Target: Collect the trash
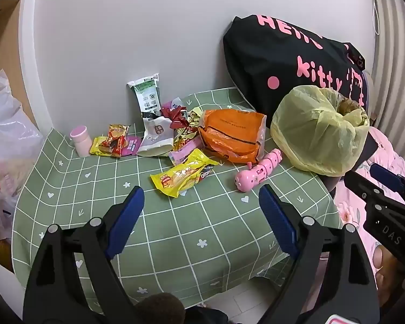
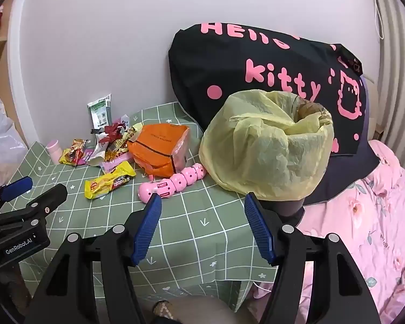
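Note:
Snack wrappers lie on a green checked tablecloth (image 1: 191,232): a yellow wrapper (image 1: 182,176) (image 2: 109,182) nearest, an orange bag (image 1: 232,137) (image 2: 159,148), a heap of small wrappers (image 1: 159,132) (image 2: 108,143) and a green-white pouch (image 1: 147,95) against the wall. A bin lined with a yellow bag (image 1: 318,132) (image 2: 270,145) stands at the table's right, mouth open. My left gripper (image 1: 202,202) is open and empty, just short of the yellow wrapper. My right gripper (image 2: 202,210) is open and empty, below the bin near the table's right edge.
A pink toy (image 1: 259,171) (image 2: 172,182) lies between the orange bag and the bin. A pink bottle (image 1: 80,140) stands at the back left. A black Hello Kitty bag (image 2: 256,67) leans on the wall behind the bin. Pink bedding (image 2: 364,216) is right, white plastic bags (image 1: 5,135) left.

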Tool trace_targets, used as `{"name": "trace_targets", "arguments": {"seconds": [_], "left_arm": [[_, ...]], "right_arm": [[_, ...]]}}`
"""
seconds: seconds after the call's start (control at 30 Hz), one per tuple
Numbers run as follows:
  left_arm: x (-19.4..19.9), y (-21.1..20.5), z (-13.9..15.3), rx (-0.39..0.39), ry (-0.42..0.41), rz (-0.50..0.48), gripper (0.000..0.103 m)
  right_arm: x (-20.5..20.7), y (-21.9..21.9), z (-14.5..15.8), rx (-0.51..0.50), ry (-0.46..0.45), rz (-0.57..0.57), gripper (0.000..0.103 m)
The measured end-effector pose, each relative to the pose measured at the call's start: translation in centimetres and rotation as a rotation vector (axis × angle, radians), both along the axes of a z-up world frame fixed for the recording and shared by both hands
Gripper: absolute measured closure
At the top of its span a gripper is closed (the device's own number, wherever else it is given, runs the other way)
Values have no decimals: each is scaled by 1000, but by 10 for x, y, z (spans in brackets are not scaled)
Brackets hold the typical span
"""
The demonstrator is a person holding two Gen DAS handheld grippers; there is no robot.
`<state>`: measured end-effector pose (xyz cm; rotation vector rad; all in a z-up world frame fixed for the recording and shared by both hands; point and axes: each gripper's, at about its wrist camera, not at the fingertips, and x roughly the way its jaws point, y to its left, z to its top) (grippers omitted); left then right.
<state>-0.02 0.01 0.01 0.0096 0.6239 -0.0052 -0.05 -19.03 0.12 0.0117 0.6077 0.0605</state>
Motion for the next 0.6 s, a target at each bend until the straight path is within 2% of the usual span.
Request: {"name": "trace_targets", "arguments": {"seconds": [0.17,0.4,0.6], "left_arm": [[0,-2,1,-1,-1,-7,20],[3,1,8,-16,2,-10,20],[0,3,8,-31,-20,-20,20]], "right_arm": [[0,0,-1,-1,2,-4,43],[1,7,12,-15,-19,-21,43],[-2,1,9,-1,-32,-20,43]]}}
